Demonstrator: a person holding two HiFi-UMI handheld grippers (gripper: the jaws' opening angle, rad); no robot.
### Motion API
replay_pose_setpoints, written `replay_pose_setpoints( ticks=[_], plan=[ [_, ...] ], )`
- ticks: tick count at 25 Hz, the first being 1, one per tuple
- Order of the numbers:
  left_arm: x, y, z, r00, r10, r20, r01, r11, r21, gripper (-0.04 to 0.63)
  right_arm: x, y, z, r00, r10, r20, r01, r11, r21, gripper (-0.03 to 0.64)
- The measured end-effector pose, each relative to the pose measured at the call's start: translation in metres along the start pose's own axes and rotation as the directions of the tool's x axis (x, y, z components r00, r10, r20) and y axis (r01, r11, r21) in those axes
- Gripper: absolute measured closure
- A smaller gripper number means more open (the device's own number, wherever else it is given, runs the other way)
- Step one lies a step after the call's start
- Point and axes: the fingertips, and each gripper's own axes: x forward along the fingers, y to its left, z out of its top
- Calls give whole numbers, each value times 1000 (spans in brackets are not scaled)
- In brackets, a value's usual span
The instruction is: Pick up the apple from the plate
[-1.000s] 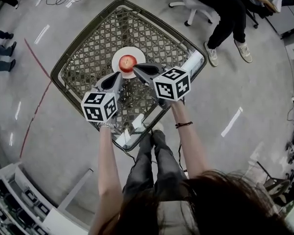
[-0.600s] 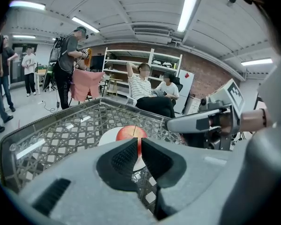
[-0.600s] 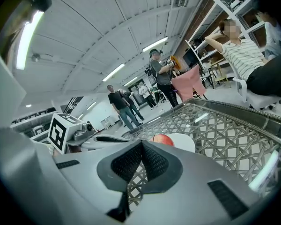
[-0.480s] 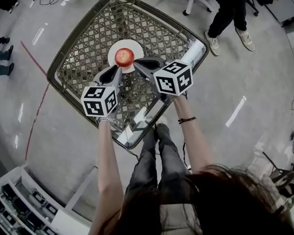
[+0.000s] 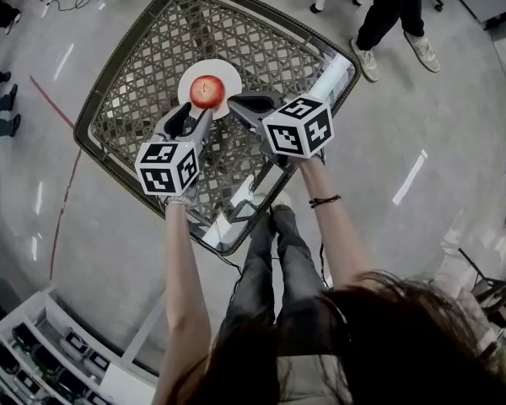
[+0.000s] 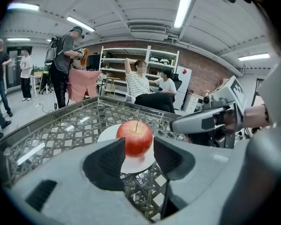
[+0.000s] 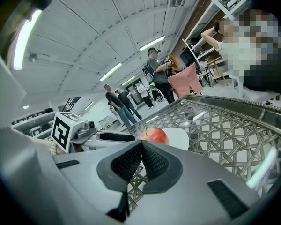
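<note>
While the left gripper (image 6: 135,150) hangs just short of the apple (image 6: 136,138), jaws opening and pads not touching it, the step in hand is the approach. Apple sits on the white plate (image 5: 188,87) near the middle of the woven table (image 5: 135,83). Next: advance until the pads straddle the fruit, then close. Right gripper (image 7: 141,146), clenched and empty, lies beside the plate's near rim, possibly crowding the path.

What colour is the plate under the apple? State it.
White; the plate shows best in the head view, beneath the red apple.
</note>
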Motion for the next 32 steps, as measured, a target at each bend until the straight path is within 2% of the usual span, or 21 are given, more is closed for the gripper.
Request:
replay_pose_setpoints(
  ticks=[9,15,32],
  plan=[
    [13,6,1,1000,5,9,-5,999,37,346,2,-9,-5,1000,-8,1,8,1000,10,607],
    [23,6,3,1000,-1,0,1,996,91,258,1,-12,-6,1000,-13,7,12,1000,15,607],
    [52,5,8,998,-65,-14,67,977,202,202,4,-26,-12,1000,-28,3,28,999,29,607]
  ],
)
